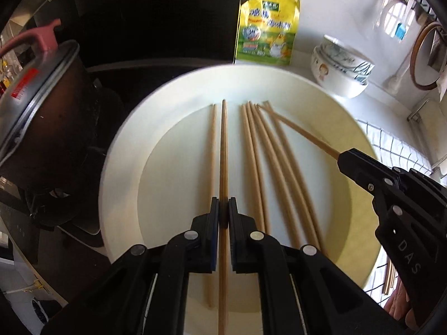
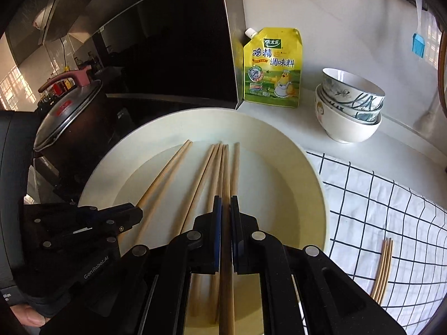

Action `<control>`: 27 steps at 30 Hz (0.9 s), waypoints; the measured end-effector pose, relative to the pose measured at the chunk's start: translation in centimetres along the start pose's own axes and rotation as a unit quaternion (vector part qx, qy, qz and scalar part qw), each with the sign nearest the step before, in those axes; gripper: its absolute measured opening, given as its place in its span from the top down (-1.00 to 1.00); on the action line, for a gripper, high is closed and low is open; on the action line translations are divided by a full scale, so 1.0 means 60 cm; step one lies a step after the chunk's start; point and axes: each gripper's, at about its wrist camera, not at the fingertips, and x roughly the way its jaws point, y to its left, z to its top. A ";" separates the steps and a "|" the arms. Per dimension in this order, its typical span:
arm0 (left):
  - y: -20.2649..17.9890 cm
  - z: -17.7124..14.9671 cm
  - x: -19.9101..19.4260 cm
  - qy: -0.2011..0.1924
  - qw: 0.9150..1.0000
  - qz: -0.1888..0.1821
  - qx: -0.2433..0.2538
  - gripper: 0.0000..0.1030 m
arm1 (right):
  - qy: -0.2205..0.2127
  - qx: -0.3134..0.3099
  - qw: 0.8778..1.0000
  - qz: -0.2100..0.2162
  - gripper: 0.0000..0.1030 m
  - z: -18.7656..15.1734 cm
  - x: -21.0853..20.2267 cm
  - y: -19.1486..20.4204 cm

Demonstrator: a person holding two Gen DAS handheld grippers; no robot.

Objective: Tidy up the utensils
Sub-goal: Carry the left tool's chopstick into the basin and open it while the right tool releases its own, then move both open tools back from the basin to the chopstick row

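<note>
Your left tool [image 1: 223,209] is clenched on one chopstick [image 1: 223,150] and your right tool [image 2: 226,209] on another chopstick [image 2: 225,173], both over the wide cream plate [image 2: 307,167] where five loose chopsticks [image 1: 265,162] lie side by side. The plate's left rim sits near the lidded pot [image 2: 69,128]; to its right the checked cloth [image 2: 391,209] carries a few more chopsticks [image 2: 384,268], with open counter [image 2: 321,145] between the plate and the stacked bowls [image 2: 349,111]

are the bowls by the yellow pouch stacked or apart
Stacked: the patterned bowls sit nested inside a plain white bowl.
</note>
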 end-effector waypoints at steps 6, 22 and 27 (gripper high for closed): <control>0.013 0.000 0.032 0.015 1.000 -0.001 0.000 0.85 | 0.036 0.004 0.999 0.000 0.88 -0.015 0.039 0.005; 0.028 0.005 0.018 0.005 1.000 0.003 -0.024 0.08 | 0.040 0.008 0.999 -0.011 0.72 -0.022 0.018 0.017; 0.025 -0.008 -0.007 -0.004 1.000 0.005 -0.022 0.08 | 0.032 0.014 0.999 -0.010 0.72 -0.028 -0.006 0.016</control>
